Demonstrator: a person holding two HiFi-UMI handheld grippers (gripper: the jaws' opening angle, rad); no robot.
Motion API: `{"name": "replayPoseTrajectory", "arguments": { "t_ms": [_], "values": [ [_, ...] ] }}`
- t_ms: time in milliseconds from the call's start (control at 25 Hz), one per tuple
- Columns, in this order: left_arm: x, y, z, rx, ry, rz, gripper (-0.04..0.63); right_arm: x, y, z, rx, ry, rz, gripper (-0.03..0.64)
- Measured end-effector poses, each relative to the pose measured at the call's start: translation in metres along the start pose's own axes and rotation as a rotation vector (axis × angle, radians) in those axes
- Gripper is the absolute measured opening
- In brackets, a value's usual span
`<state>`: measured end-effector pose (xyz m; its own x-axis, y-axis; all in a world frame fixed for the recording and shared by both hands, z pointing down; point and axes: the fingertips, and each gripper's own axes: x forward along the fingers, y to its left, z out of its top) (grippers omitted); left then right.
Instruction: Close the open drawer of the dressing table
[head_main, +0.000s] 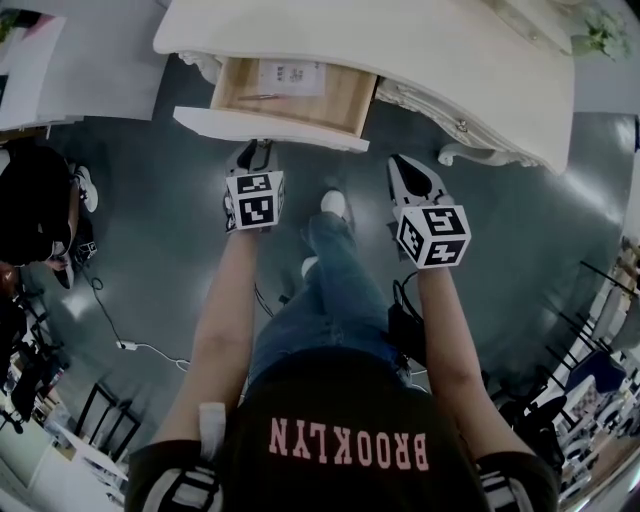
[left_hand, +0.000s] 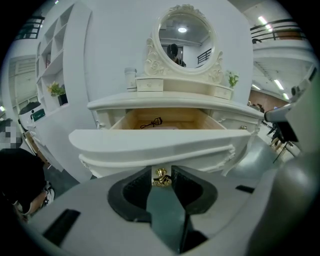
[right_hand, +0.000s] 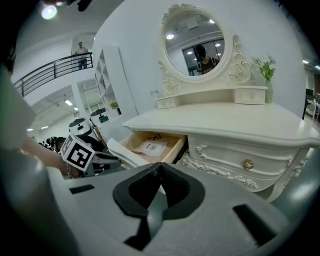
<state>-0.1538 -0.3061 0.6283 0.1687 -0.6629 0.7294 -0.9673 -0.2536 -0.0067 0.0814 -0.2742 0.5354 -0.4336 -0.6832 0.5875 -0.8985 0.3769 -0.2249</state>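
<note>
Left gripper (left_hand: 161, 169) open, brass knob (left_hand: 161, 178) between its tips; right gripper (right_hand: 159, 166) closed, empty; back of drawer (head_main: 290, 132) under tabletop (head_main: 400, 50), unseen.

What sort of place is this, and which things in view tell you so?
Probably a large hall or studio, not a home: the dressing table with its oval mirror stands on grey floor with loose cables, and a railed balcony runs overhead.

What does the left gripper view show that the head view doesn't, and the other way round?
Only the left gripper view: the round mirror, and the gold knob of the open drawer, framed between the parted jaws of the left gripper. Only the head view: the person's arms, jeans and the marker cubes. Both: the dressing table with its open drawer.
</note>
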Motion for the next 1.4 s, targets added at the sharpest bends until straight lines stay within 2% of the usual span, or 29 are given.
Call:
{"name": "replayPoseTrajectory", "arguments": {
  "t_ms": [320, 400, 480, 680, 1400],
  "values": [
    [0.013, -0.007, 0.009, 0.024, 0.020, -0.054, 0.113, 0.009, 0.000, 0.011, 0.007, 0.000, 0.021, -0.003],
    [0.022, -0.006, 0.009, 0.074, 0.033, -0.049, 0.146, 0.013, -0.001, 0.016, 0.001, -0.002, 0.026, -0.003],
    [0.030, -0.005, 0.005, 0.105, 0.066, -0.035, 0.144, 0.016, -0.001, 0.022, -0.008, -0.005, 0.028, -0.004],
    [0.037, -0.002, 0.007, 0.054, 0.083, -0.012, 0.121, 0.017, -0.010, 0.035, -0.017, -0.016, 0.025, -0.003],
    [0.074, -0.003, 0.049, 0.061, 0.092, -0.023, 0.120, 0.025, -0.030, 0.049, -0.020, -0.013, 0.032, -0.004]
  ]
}}
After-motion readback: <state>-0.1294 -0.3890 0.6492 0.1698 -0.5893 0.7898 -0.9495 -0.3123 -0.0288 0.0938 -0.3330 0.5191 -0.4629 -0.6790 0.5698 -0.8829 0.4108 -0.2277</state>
